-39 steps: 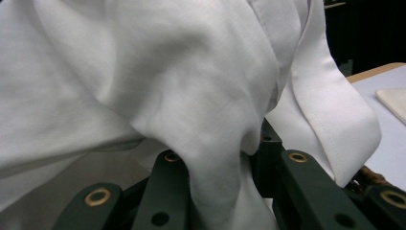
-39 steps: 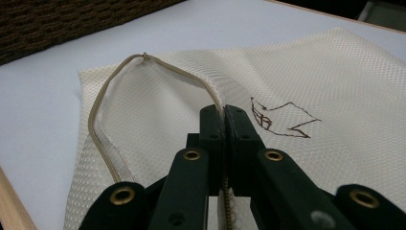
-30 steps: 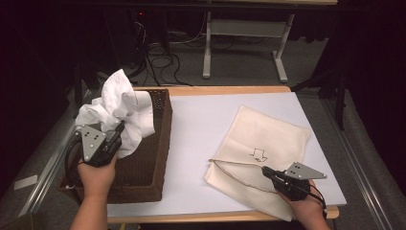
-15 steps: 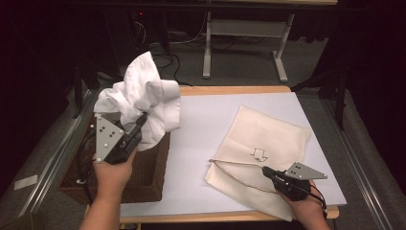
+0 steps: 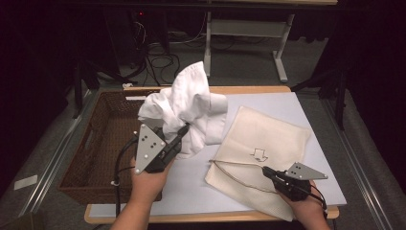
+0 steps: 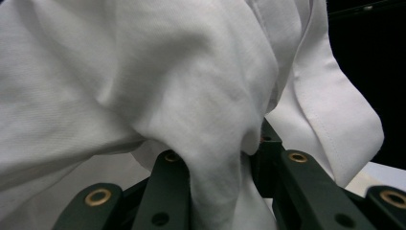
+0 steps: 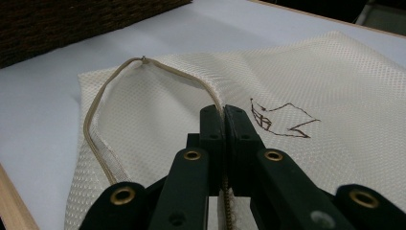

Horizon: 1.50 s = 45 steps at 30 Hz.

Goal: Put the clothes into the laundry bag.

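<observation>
Lifted clear of the basket [image 5: 95, 153], the white shirt [image 5: 191, 110] hangs pinched in the left gripper [image 5: 182, 132]; the right gripper [image 5: 265, 170] fingers clamp the mesh bag [image 5: 268, 139] rim near the worktop's front edge.

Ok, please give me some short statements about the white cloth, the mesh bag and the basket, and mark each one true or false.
1. The left gripper holds the white cloth clear of the table. True.
2. The white cloth lies inside the wicker basket. False: it hangs lifted, over the basket's right edge and the white mat.
3. The right gripper is shut on the rim of the mesh bag. True.
4. The mesh bag's mouth is zipped flat. False: its rim is lifted, so the mouth gapes.
5. The bag is plain. False: a small arrow-like drawing marks it.
</observation>
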### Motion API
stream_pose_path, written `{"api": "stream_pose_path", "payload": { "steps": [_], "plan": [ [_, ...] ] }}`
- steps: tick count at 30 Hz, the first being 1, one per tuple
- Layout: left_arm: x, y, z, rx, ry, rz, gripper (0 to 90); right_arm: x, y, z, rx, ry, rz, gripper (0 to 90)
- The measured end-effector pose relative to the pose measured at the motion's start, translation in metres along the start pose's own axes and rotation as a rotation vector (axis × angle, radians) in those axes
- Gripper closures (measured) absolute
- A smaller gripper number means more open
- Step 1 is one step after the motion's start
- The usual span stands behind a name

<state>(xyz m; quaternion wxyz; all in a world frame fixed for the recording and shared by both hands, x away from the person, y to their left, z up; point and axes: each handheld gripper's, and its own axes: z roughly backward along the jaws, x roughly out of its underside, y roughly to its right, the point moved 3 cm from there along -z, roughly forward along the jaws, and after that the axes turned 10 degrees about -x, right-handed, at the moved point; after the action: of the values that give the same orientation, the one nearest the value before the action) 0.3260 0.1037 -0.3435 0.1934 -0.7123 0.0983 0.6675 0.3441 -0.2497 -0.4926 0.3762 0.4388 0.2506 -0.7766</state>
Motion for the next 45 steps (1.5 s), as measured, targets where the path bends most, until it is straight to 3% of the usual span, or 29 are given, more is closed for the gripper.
{"api": "stream_pose_path", "payload": {
  "steps": [9,15,23,33,38,41,45],
  "plan": [
    [0.019,0.034,-0.004,0.09,-0.005,0.043,74.6,-0.007,0.001,-0.007,-0.014,0.021,-0.032,87.9],
    [0.025,0.051,-0.004,0.142,0.001,0.061,74.6,-0.02,-0.001,-0.018,-0.004,0.006,0.002,87.9],
    [0.039,0.081,0.012,0.238,0.016,0.079,74.5,-0.029,0.004,-0.026,0.0,0.028,-0.011,87.8],
    [0.059,0.098,0.029,0.264,-0.004,0.083,74.5,-0.026,0.006,-0.025,-0.003,0.042,-0.024,87.9],
    [0.084,0.108,0.02,0.296,-0.054,0.1,74.6,-0.027,0.006,-0.023,0.0,0.053,-0.035,87.8],
    [0.094,0.113,0.014,0.294,-0.078,0.06,74.5,-0.028,0.007,-0.021,0.004,0.066,-0.036,87.8],
    [0.105,0.119,0.003,0.311,-0.112,0.065,74.5,-0.028,0.009,-0.017,-0.002,0.086,-0.05,87.8]
  ]
}}
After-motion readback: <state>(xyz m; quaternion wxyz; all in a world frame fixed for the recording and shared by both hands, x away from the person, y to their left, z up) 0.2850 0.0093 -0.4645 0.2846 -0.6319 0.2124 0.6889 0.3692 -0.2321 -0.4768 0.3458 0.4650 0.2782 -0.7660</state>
